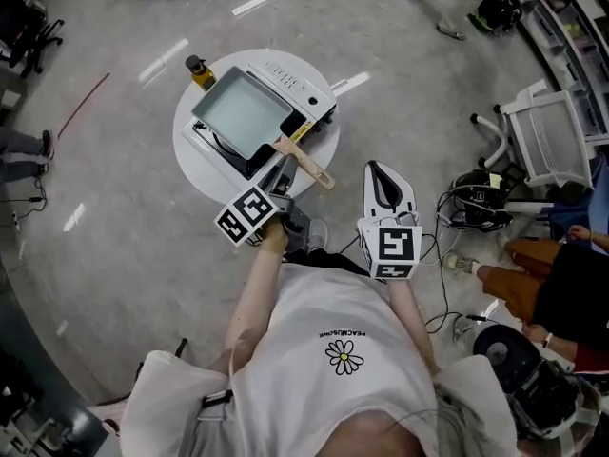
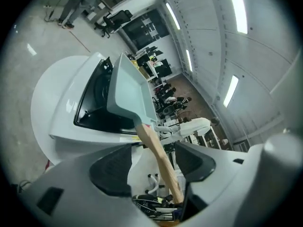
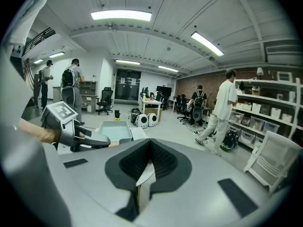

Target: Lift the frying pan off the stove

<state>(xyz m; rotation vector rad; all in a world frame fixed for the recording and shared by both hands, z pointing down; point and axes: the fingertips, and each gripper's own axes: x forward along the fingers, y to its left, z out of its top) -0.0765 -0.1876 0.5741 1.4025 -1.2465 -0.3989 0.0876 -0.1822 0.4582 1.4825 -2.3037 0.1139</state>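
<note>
**Pre-grasp on the pan handle, lift not started**

Square frying pan (image 1: pixel 243 112) sits on the stove (image 1: pixel 290 76) on the round table (image 1: pixel 190 155), with its wooden handle (image 2: pixel 160 157) sticking out at 5 o'clock. On the left gripper (image 2: pixel 154 167) the jaws are spread wide. The handle runs between the pads (image 2: pixel 111 171), neither visibly pressing.

The right gripper (image 3: pixel 150 162) has jaws together and empty, parked at 3 o'clock of the left, off the table.

Next: clamp squarely on the handle, then raise level.

Unclear: whether the handle end touches a jaw deep in the throat. Pan underside hidden.
</note>
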